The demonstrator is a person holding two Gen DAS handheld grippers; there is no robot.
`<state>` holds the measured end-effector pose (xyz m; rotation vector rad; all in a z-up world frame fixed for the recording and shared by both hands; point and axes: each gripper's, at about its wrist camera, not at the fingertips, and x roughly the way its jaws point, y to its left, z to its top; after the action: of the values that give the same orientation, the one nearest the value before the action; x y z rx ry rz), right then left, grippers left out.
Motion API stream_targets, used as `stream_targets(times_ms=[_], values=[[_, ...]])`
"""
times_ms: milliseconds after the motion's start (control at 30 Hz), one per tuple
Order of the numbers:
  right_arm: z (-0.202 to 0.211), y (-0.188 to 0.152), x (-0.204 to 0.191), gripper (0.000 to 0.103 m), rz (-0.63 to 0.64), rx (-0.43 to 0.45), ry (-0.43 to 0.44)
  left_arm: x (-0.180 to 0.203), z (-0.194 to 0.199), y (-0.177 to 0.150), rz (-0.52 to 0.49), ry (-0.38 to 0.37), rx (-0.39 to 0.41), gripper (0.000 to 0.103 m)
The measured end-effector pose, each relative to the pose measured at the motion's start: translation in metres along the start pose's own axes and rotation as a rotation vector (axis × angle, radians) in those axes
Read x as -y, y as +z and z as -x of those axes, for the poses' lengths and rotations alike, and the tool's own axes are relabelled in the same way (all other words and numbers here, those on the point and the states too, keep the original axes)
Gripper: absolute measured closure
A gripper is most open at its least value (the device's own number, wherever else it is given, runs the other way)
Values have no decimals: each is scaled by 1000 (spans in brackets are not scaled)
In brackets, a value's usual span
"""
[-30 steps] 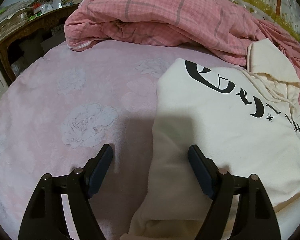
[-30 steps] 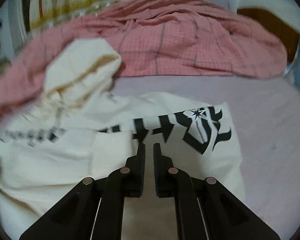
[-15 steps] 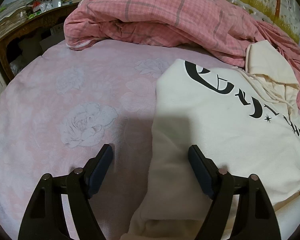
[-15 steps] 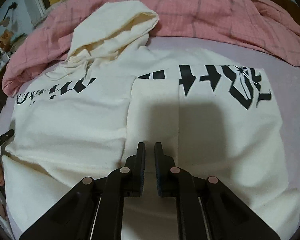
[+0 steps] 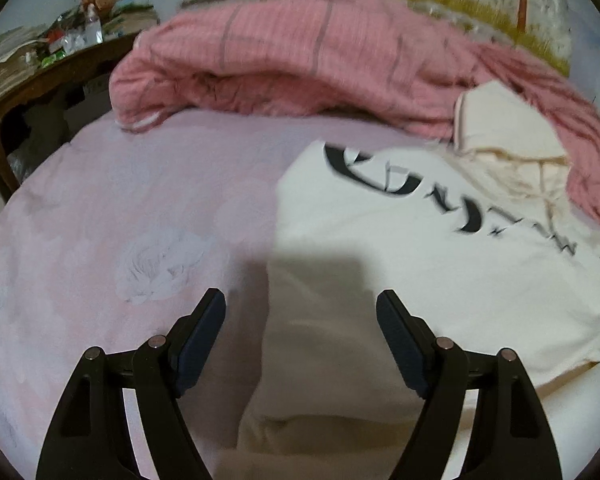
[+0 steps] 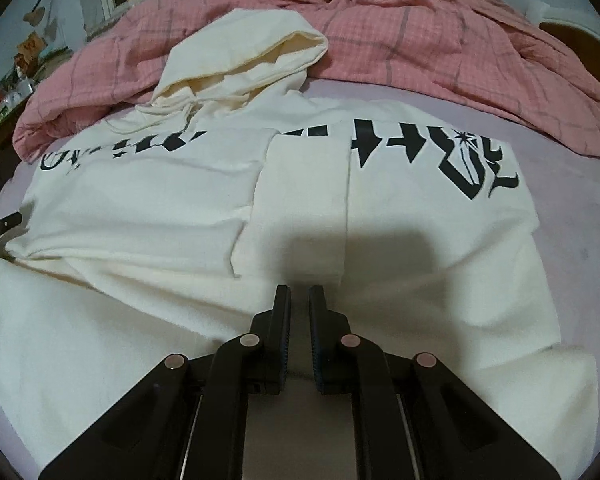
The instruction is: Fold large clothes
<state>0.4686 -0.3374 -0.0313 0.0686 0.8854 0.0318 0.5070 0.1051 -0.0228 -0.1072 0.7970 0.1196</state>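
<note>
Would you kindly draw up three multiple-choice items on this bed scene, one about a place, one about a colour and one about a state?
1. Where does the hood of the cream hoodie lie?
A. against the pink checked quilt
B. under the right gripper
C. hanging off the bed

2. What colour is the lettering on the hoodie?
A. red
B. black
C. blue

3. How do the jaws of the left gripper stand?
A. shut on a sleeve
B. wide open with nothing gripped
C. shut on the quilt

Answers: 1 A, the hood rests up on the quilt's edge; 2 B, the print is black on cream; 3 B, the left wrist view shows both fingers far apart over the hoodie's edge and the pink bedsheet.
</note>
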Motion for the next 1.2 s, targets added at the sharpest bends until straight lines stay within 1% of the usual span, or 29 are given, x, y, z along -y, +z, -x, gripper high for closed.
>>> stream_targets(times_ms=[33, 133, 233, 300, 367, 433, 567, 633, 700, 767, 833, 867, 900, 933, 967, 1000, 1033, 1067, 1100, 1167, 1200], values=[[7, -2, 1, 93, -8, 33, -11, 1, 3, 1, -2, 2, 15, 26], [23, -2, -1, 93, 12, 75, -33, 6, 13, 2, -23, 17, 57, 26], [49, -3, 0, 92, 17, 155, -12, 10, 30, 5, -17, -1, 101, 26], [68, -4, 4, 86, 0, 202, 7, 15, 46, 9, -29, -10, 141, 26], [82, -5, 10, 85, -25, 239, 15, 19, 65, 11, -35, -19, 182, 26], [92, -3, 11, 85, -38, 265, 26, 21, 89, 16, -32, -56, 226, 26], [117, -4, 5, 85, -32, 329, 55, 20, 154, 21, -12, -116, 381, 26], [129, -5, -1, 85, -22, 361, 61, 23, 178, 20, -20, -151, 432, 26], [141, -8, -8, 85, -12, 395, 68, 29, 201, 18, -37, -158, 480, 26], [150, -10, -15, 85, 7, 415, 64, 34, 218, 16, -54, -174, 490, 26], [157, -13, -20, 85, 17, 430, 56, 39, 233, 14, -60, -218, 476, 26], [161, -14, -23, 85, 19, 438, 57, 40, 243, 11, -56, -243, 494, 26], [164, -15, -26, 85, 18, 443, 59, 43, 251, 8, -57, -259, 518, 22], [166, -16, -28, 84, 15, 449, 60, 45, 261, 5, -63, -268, 542, 16], [169, -17, -31, 80, 13, 454, 61, 47, 269, 2, -67, -270, 559, 12], [171, -19, -33, 70, 12, 461, 62, 48, 277, -1, -62, -270, 578, 6], [173, -20, -35, 63, 13, 468, 61, 49, 284, -5, -55, -276, 596, 2], [175, -22, -37, 44, 15, 474, 57, 49, 291, -9, -49, -288, 618, 1], [178, -24, -40, 29, 16, 490, 47, 50, 299, -13, -50, -301, 637, 1], [184, -28, -45, 20, 16, 518, 42, 55, 311, -20, -74, -319, 669, 1], [187, -29, -47, 18, 16, 529, 42, 58, 315, -23, -88, -316, 681, 1]])
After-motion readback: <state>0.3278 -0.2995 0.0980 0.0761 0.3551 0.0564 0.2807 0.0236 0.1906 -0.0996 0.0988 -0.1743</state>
